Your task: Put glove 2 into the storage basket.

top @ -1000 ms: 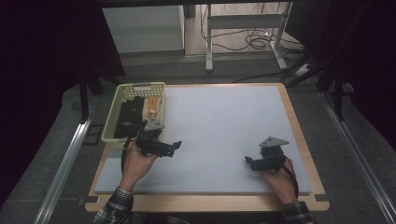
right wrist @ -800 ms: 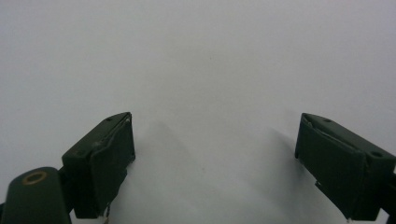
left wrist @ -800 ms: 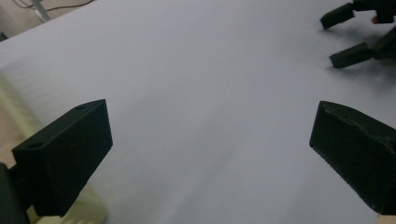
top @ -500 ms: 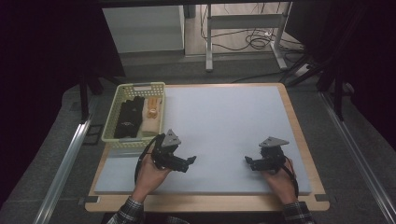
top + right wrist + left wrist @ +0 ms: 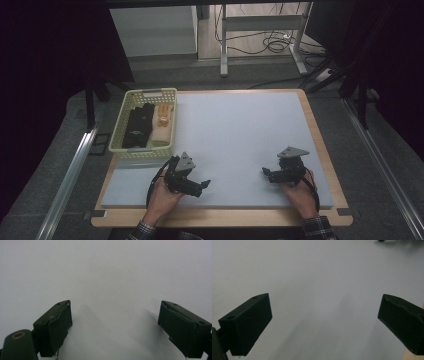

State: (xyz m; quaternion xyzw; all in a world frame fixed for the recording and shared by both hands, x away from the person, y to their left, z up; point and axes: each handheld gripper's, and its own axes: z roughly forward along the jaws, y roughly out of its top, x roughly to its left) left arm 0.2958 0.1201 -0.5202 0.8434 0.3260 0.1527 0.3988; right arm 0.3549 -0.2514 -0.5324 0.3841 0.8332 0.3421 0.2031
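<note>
My left gripper [image 5: 202,187] rests low over the white mat [image 5: 240,135] near the front left, pointing right, jaws wide open with nothing between them. In the left gripper view its two black fingers [image 5: 249,325] frame bare mat. My right gripper [image 5: 266,173] sits near the front right, pointing left, also open and empty. Its dark fingers [image 5: 56,325] stand far apart over plain mat in the right gripper view.
A pale yellow-green basket [image 5: 146,95] stands at the mat's left edge, holding black items, a cream roll and an orange piece. The mat lies on a wooden table [image 5: 320,135]. Metal rails, desk legs and cables lie beyond the table.
My left gripper has moved from beside the basket toward the person and to the right, turning to point right. The right gripper has stayed still.
</note>
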